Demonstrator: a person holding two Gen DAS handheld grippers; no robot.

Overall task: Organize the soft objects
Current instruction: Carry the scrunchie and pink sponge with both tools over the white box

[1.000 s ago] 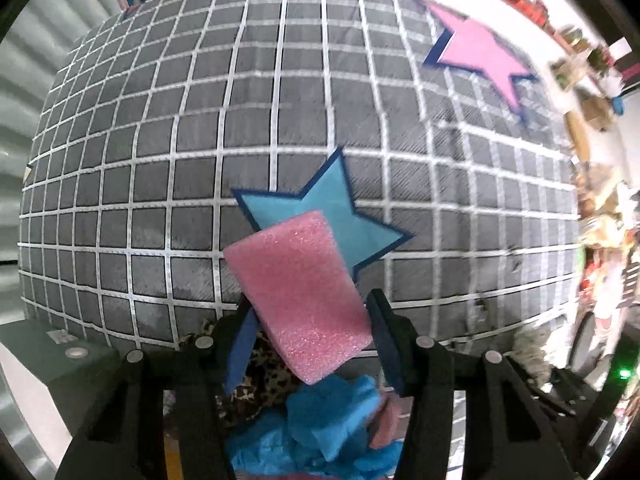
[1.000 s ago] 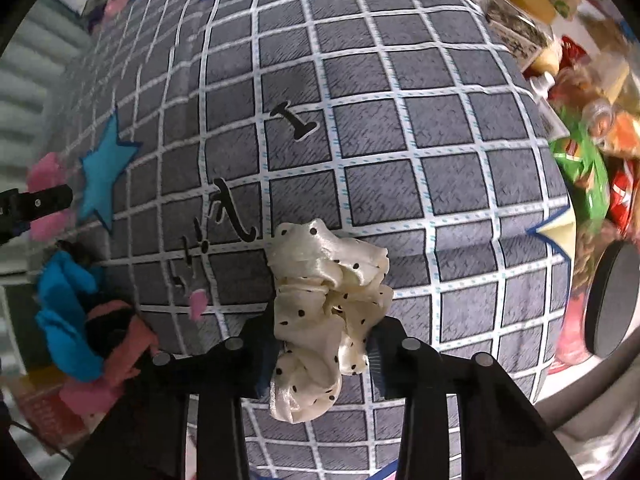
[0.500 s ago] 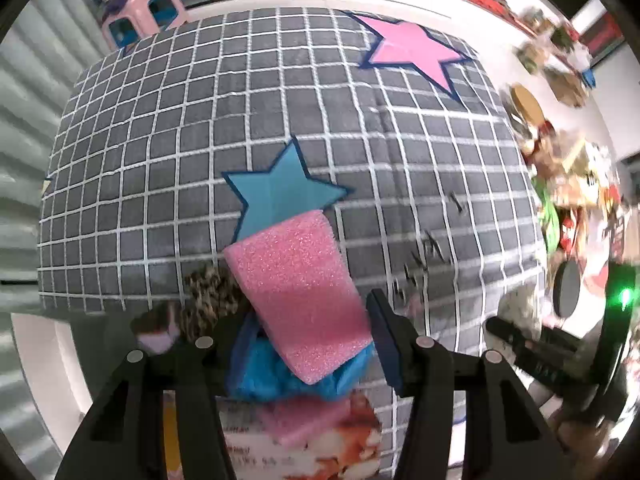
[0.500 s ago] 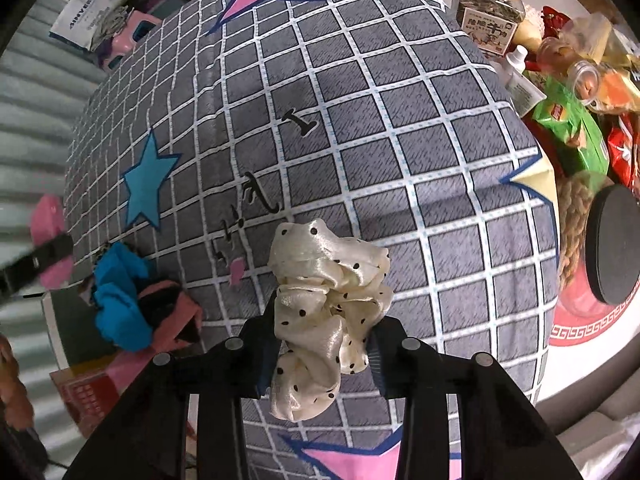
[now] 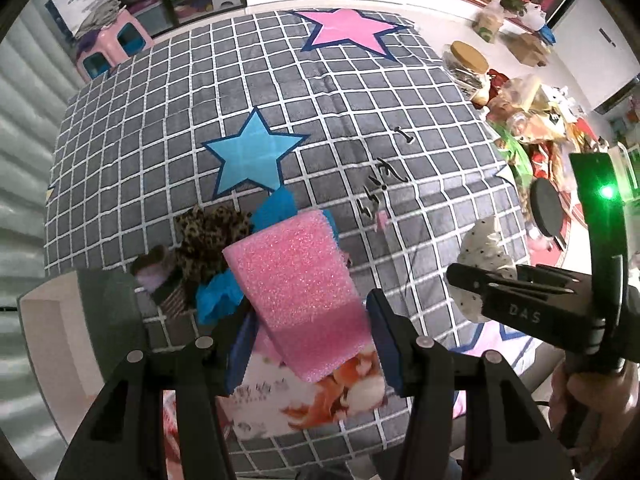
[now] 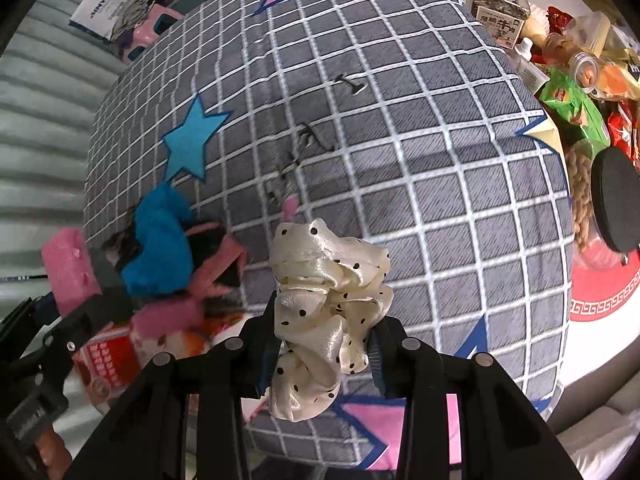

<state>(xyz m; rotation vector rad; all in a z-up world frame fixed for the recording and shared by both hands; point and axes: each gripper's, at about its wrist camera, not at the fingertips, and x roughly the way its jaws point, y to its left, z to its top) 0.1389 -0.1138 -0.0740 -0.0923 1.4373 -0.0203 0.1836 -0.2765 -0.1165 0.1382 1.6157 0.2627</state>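
My left gripper (image 5: pixel 308 344) is shut on a pink foam sponge (image 5: pixel 296 292) and holds it above a printed box (image 5: pixel 304 404) at the table's near left. My right gripper (image 6: pixel 324 344) is shut on a cream polka-dot scrunchie (image 6: pixel 324 308) above the grid cloth; it also shows in the left wrist view (image 5: pixel 484 252). A pile of soft things lies by the box: a blue fluffy cloth (image 6: pixel 156 248), a leopard scrunchie (image 5: pixel 208 236) and a pink and black band (image 6: pixel 208 276). The sponge shows at the left of the right wrist view (image 6: pixel 68 272).
A grey grid tablecloth (image 6: pixel 400 168) with blue and pink stars covers the table. Jars, snack bags (image 6: pixel 572 100) and a black round lid (image 6: pixel 616 200) crowd the right edge. A pink stool (image 5: pixel 112 48) stands beyond the far edge.
Both grippers have pulled back and up from the table, so more of it shows. The left one has moved over the printed box with the sponge. The right gripper has come into the left view.
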